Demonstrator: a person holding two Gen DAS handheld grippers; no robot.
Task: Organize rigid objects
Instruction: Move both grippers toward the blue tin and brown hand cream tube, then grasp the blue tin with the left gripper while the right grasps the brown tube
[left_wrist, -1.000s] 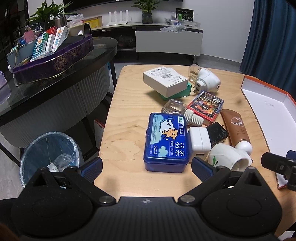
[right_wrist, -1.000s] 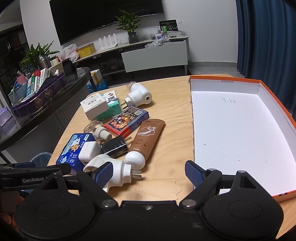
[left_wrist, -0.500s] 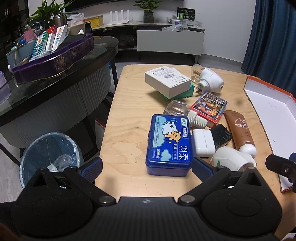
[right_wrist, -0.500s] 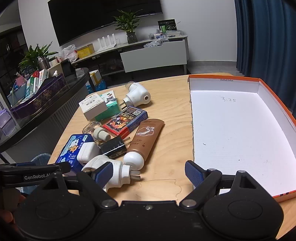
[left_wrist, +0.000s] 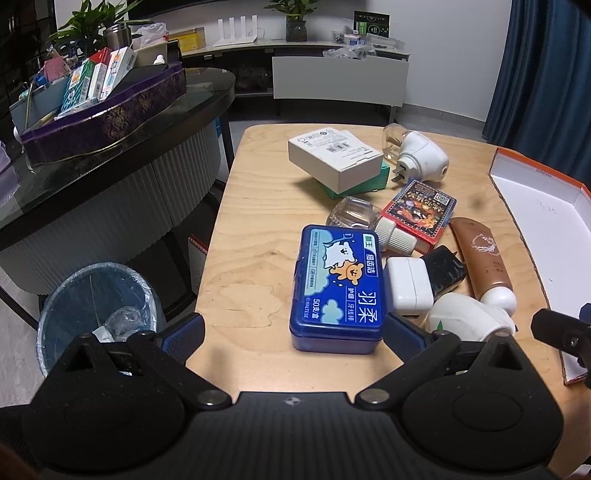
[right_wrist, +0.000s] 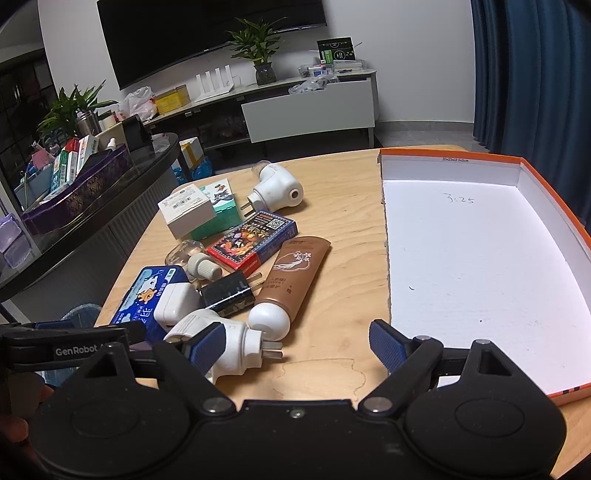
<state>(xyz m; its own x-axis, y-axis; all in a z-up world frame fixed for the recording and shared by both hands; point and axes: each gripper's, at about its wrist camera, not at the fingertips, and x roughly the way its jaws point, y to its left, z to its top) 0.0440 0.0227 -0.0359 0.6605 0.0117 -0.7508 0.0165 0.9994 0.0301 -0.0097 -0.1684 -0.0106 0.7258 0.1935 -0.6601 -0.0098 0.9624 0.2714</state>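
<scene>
Left wrist view showed the left gripper (left_wrist: 291, 328) spread wide, holding nothing, its fingers flanking the near end of the blue tin (left_wrist: 338, 290) without clear contact. Right wrist view showed the right gripper (right_wrist: 295, 341) equally wide and empty; its left finger (right_wrist: 207, 345) overlapped the white plug-in device (right_wrist: 221, 343), contact undetermined. Remaining items, including the brown tube (right_wrist: 291, 280), black charger (right_wrist: 229, 295) and white adapter (right_wrist: 175, 302), lay clustered on the wooden table (right_wrist: 332, 229), just beside the orange-rimmed box (right_wrist: 476, 258).
</scene>
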